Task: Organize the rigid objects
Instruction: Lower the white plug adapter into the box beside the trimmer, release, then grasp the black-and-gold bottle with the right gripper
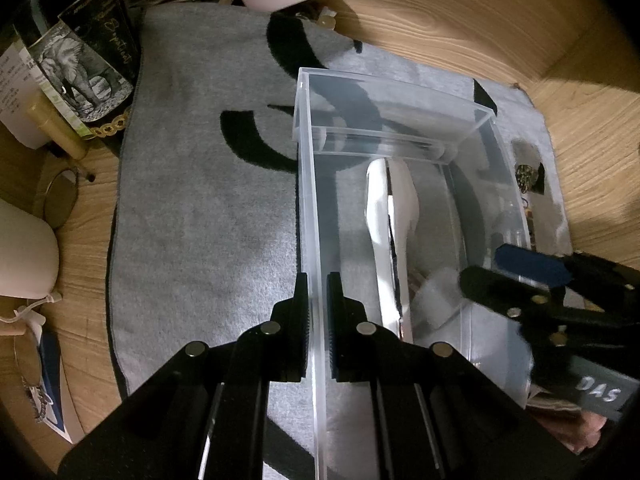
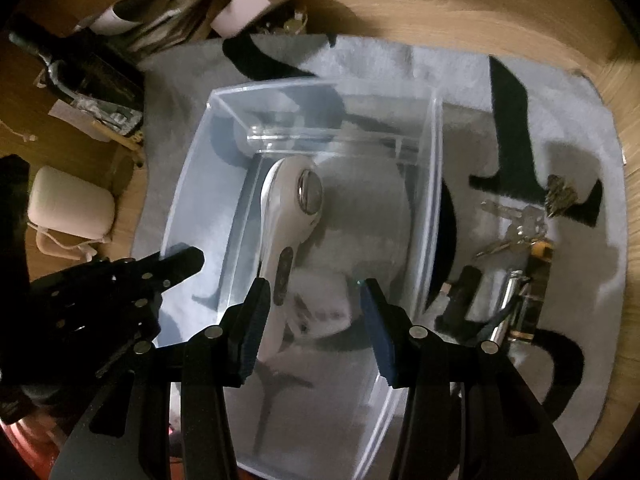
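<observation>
Left gripper (image 1: 317, 320) is clamped on the clear bin's (image 1: 308, 208) slick, stiff 9 o'clock wall, right gripper (image 2: 314, 304) gapes empty over the smooth, hard white handheld device (image 2: 280, 216) inside, best pinched at its narrow handle.

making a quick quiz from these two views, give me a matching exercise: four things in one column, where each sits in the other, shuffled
1. white handheld device
2. bunch of silver keys
3. left gripper
4. white cylindrical pouch

a. jaws clamped on the bin's side wall
b. inside the clear plastic bin
c. on the wooden table, off the mat
d. on the grey mat, outside the bin

Pairs: 1-b, 2-d, 3-a, 4-c
</observation>
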A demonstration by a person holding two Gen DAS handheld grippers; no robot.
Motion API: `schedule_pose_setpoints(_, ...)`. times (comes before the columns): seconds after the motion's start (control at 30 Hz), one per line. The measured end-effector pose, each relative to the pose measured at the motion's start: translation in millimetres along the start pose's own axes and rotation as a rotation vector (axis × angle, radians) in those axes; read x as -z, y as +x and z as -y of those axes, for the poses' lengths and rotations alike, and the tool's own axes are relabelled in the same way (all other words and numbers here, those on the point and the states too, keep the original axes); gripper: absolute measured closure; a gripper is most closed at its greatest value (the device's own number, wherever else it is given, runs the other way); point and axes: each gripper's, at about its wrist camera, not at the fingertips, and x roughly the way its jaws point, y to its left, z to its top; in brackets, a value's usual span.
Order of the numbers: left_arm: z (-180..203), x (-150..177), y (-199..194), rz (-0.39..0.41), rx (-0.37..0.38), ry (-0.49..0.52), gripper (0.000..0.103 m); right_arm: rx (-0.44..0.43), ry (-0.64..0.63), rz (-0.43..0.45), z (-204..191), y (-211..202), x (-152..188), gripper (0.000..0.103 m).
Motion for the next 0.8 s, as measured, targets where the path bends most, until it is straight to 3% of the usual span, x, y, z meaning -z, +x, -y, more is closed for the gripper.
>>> schedule_pose_setpoints(0.3, 1, 0, 0, 0.001, -0.009, -0.004, 0.097, 0.025, 0.033, 0.118, 19, -42, 4, 0.059)
schedule_pose_setpoints(0.5, -1, 0, 0, 0.002, -0.008, -0.017, 0.097, 0.084, 0.130, 0.171, 59, -66, 14, 0.058)
schedule_pose_setpoints(0.8, 0, 0, -1, 0.002, -0.020, -0.022, 0.097, 0.188, 0.298, 0.126, 134, -60, 36, 0.057)
